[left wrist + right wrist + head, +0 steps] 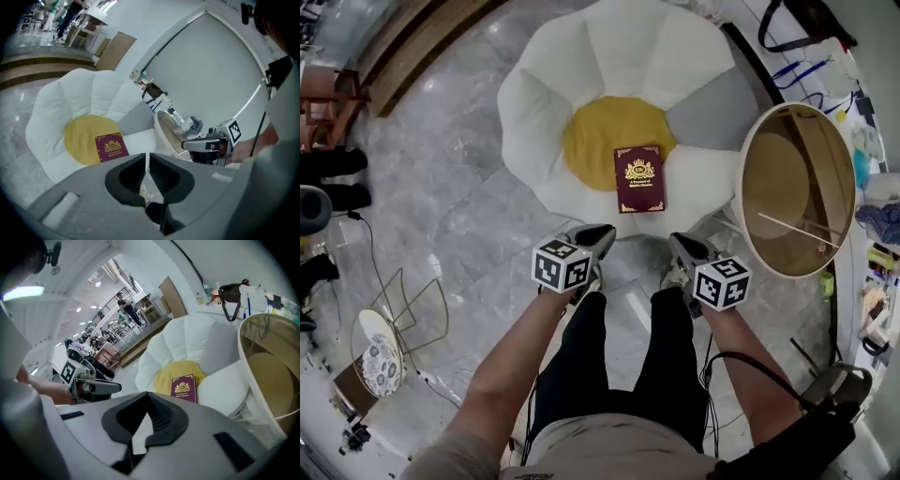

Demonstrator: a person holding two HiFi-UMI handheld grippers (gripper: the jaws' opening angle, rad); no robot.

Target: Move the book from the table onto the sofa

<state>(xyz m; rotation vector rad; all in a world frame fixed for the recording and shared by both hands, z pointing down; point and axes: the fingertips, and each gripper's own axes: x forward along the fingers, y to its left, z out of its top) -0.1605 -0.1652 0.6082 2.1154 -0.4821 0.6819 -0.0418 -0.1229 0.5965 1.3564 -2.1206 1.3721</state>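
Head view, book point(639, 178) flat on sofa point(553, 56); sofa's top cut off

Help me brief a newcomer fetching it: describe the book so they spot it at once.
Find the white flower-shaped sofa beside the round table. The book lies flat at the edge of its yellow centre cushion nearest the person. It is the only dark red thing there, with a gold crest on its cover.

Left tongs point(602, 234), right tongs point(678, 244), both closed, empty, forearms outstretched
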